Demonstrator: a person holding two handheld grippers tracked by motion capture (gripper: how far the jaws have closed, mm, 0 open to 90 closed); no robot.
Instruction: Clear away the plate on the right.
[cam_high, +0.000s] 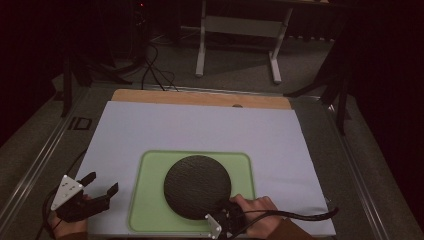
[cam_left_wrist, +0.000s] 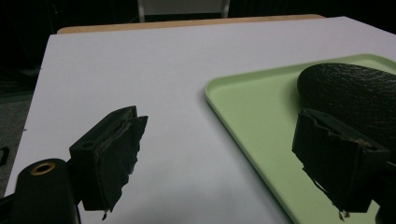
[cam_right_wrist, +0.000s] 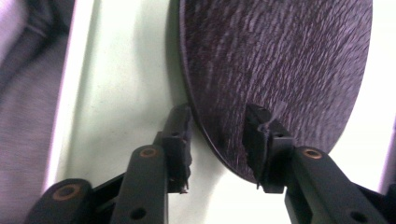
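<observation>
1. Plate is lying on the green tray, overhanging nothing.
2. Right gripper is straddling the plate's near rim, jaws parted, not pressing: likely positioned for an edge grip.
3. Left gripper is hovering open beside the tray, empty.

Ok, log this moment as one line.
right gripper: open, jaws astride black disc edge | disc: on green tray | left gripper: open, empty

A wooden table carries a white sheet bearing a green tray.
</observation>
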